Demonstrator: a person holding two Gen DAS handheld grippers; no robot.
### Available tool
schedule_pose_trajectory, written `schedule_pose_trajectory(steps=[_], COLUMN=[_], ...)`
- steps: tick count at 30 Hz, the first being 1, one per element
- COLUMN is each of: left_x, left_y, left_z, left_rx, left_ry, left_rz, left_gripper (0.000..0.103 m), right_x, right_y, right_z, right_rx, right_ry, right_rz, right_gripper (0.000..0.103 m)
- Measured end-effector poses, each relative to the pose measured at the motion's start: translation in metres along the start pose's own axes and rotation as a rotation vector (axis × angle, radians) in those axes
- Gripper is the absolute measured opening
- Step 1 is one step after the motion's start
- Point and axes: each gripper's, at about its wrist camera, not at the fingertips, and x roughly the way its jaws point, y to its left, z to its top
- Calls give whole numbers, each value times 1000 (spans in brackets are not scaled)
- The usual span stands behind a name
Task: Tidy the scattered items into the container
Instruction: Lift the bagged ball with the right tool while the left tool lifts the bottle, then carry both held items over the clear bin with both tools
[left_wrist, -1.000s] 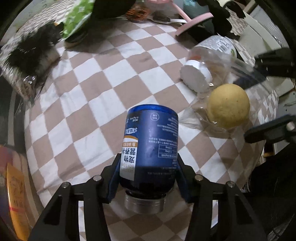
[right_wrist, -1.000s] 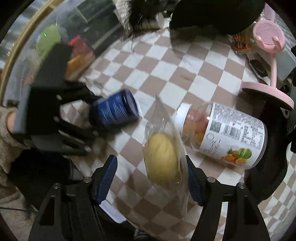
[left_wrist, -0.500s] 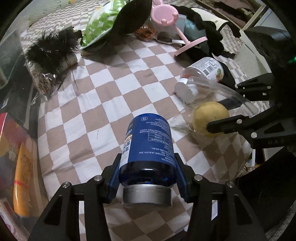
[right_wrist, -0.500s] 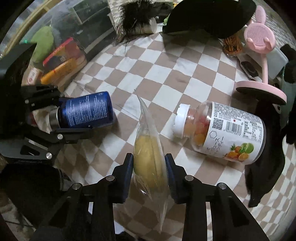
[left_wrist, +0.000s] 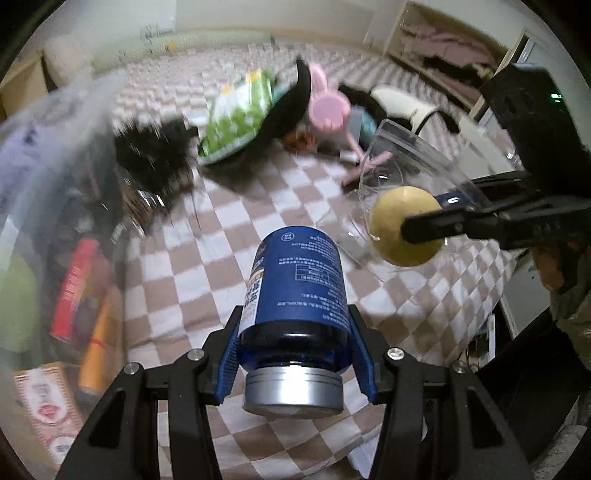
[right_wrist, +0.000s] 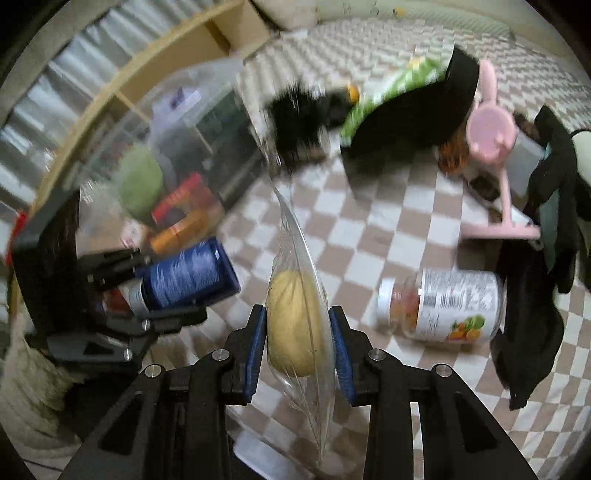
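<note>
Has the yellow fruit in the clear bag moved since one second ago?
Yes. The yellow fruit is now up off the checked cloth, clamped by the right gripper; the gummy jar remains lying there.

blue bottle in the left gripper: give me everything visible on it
The blue bottle is a translucent dark-blue plastic cylinder with white print, an orange-and-white label strip down one side, and a silver metal-looking screw cap facing the camera. It is clamped across its lower body, near the cap, between the blue pads of the left gripper, base pointing away. It is lifted clear of the checkered cloth; nothing but the pads touches it.
</note>
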Motion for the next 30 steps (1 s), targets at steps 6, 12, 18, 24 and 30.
schedule_pose_trajectory(steps=[6,12,18,24,30], left_x=[-49,-100,-141,-167,-181], left_y=[6,27,66,103,128], left_z=[13,21,12,-5,-19], left_rx=[-27,-70,-151,-223,-281], left_ry=[-139,-274,-370,-424,-446], left_rz=[29,79,161,240,244], left_gripper=[51,52,52,52,52], right_x=[-36,-49,-50,-33,-6], right_y=[13,40,83,129,160], right_z=[20,42,73,98,115], right_rx=[8,-42,-82,-71,31], right_ry=[-115,-182,-214,-202,-201], right_rz=[47,38,117,230,276], right_gripper=[35,35,35,35,35])
